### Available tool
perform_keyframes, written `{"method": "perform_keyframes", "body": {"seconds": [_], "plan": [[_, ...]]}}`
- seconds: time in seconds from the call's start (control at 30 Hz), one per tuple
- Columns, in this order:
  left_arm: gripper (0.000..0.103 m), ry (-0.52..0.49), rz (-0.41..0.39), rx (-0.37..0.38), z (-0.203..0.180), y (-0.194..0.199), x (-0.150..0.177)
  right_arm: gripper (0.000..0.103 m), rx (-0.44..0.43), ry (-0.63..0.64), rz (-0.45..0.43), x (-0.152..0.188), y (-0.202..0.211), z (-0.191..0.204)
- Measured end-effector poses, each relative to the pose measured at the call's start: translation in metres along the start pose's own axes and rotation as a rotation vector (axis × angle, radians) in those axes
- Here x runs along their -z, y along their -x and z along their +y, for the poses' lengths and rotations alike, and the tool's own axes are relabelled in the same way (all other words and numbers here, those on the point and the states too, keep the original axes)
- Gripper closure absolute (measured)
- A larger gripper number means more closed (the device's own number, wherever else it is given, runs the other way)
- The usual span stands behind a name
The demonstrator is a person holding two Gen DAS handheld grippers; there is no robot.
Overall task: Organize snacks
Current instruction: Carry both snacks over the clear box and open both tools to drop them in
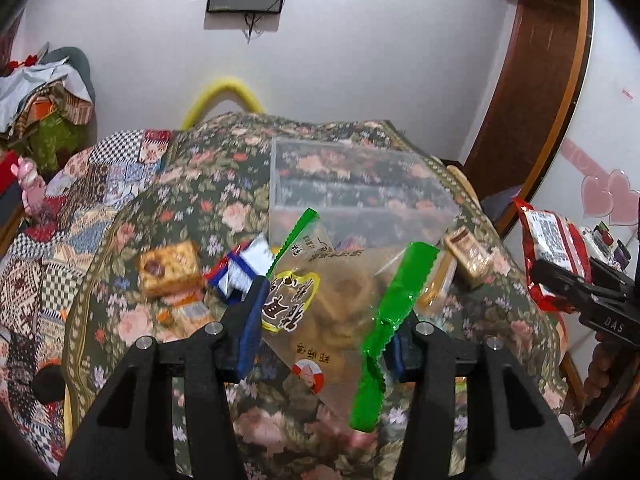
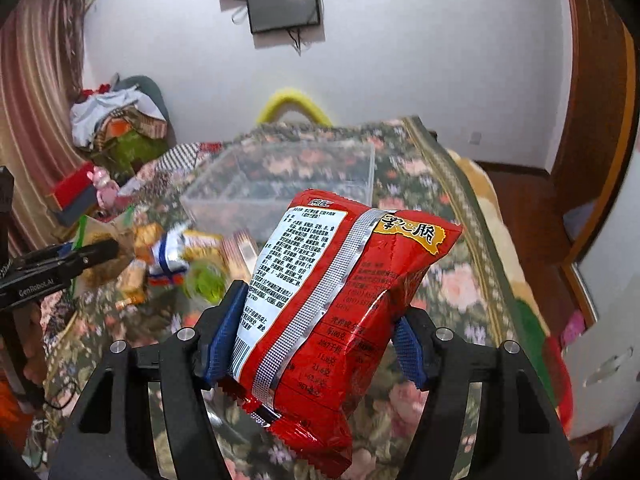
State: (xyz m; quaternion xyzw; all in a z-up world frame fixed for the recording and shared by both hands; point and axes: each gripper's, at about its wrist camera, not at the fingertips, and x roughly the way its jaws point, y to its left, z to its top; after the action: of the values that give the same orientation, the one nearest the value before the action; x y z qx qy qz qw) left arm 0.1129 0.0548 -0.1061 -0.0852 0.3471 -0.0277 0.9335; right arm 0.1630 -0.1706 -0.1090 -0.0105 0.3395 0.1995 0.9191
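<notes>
Right gripper clenched red packet, held above cloth, short of bin. Left gripper grasped clear bag near bin. Risk: slick, puffy packet could slip sideways from pads; bag's thin film might slide out too.

Floral tablecloth over table; dark screen on white wall; clothes heap left, possibly laundry; yellow loop behind.

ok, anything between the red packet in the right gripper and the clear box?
Nothing visible. The red packet, clamped in the right gripper, hangs in front of the clear box; the box's open top is uncovered, and the loose snacks lie to its left.
</notes>
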Motion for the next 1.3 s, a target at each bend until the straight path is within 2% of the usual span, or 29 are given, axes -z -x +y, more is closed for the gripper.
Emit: {"method": "perform_keyframes", "body": {"seconds": [0.43, 0.73, 0.93, 1.13, 1.3], "plan": [[0.053, 0.009, -0.059, 0.012, -0.010, -0.017, -0.057, 0.039, 0.026, 0.058, -0.133, -0.055, -0.021, 0.007], [0.053, 0.036, -0.041, 0.015, -0.013, -0.061, -0.096, 0.039, 0.036, 0.076, -0.168, -0.076, -0.039, 0.009], [0.052, 0.029, -0.003, -0.014, -0.015, -0.104, -0.108, 0.039, 0.008, 0.064, -0.135, -0.083, -0.063, 0.007], [0.052, -0.003, 0.038, -0.051, -0.017, -0.140, -0.113, 0.039, 0.026, 0.088, -0.074, -0.085, -0.096, 0.007], [0.052, 0.001, 0.080, -0.041, -0.015, -0.170, -0.116, 0.039, 0.035, 0.075, 0.003, -0.083, -0.125, 0.001]]}}
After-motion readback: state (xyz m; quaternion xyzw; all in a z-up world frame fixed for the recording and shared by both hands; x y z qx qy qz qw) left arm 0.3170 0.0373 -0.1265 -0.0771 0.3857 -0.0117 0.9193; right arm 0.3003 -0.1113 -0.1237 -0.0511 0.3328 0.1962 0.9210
